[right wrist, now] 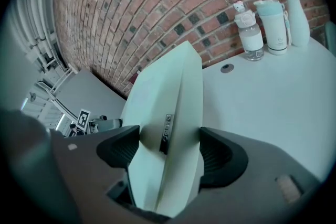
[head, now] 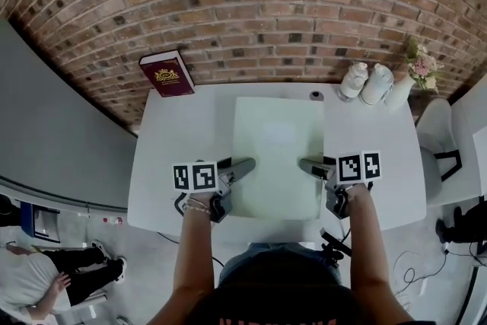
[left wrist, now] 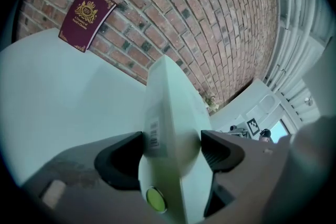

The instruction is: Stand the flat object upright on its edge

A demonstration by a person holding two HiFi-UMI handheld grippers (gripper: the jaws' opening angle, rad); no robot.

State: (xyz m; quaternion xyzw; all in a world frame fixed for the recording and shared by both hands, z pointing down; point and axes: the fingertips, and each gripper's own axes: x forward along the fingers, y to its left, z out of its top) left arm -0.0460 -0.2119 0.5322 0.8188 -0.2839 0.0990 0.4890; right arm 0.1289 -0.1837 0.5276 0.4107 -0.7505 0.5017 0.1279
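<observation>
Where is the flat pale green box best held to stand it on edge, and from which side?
Grip its two long edges, one gripper from each side. The flat pale green box is wide but thin, so the left gripper and right gripper, clamped across its thickness, should tilt it evenly.

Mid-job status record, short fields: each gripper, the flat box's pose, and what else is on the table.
Flat box: pale green, broad face up, not yet on edge
Left gripper: shut on its left edge
Right gripper: shut on its right edge
Table: white
Book: maroon, leaning on brick wall, far left
Bottles, vase: far right corner
</observation>
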